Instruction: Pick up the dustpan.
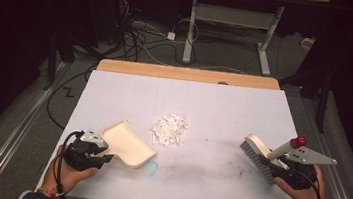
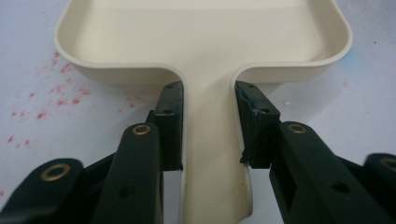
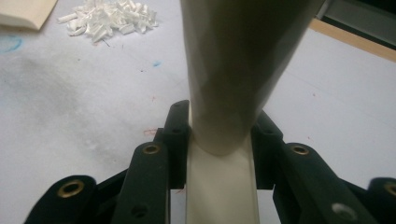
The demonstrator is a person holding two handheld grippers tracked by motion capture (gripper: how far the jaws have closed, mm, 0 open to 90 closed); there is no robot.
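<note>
We note first the desk [image 1: 224, 105], covered by a white sheet, with a bare wooden strip along its far edge; the sheet carries a grey smudge [image 1: 191, 174] near the front middle and scattered red specks [image 2: 51, 100] beside the pan. Next in size is the cream dustpan [image 1: 126, 144], lying flat on the front left part of the desk with its open mouth toward the middle. Its handle runs back into the left gripper [image 1: 88, 154], and in the left gripper view [image 2: 208, 126] we see both jaws pressed against the sides of that handle, so they are closed on it. A blue mark [image 1: 152, 167] sits on the sheet just beside the pan's near corner. At the front right we find the brush [image 1: 258, 156], tilted, bristles down toward the sheet and pointing to the middle, its red-tipped handle rising to the right. The right gripper [image 1: 284, 173] holds it; in the right gripper view [image 3: 219, 140] the jaws clamp the cream handle from both sides. We cannot tell whether the bristles touch the sheet. Smallest is the pile of white shreds [image 1: 169, 130], on the middle of the desk, just beyond the pan's mouth and apart from it, and well apart from the brush. A hand grips each gripper at the near edge.
</note>
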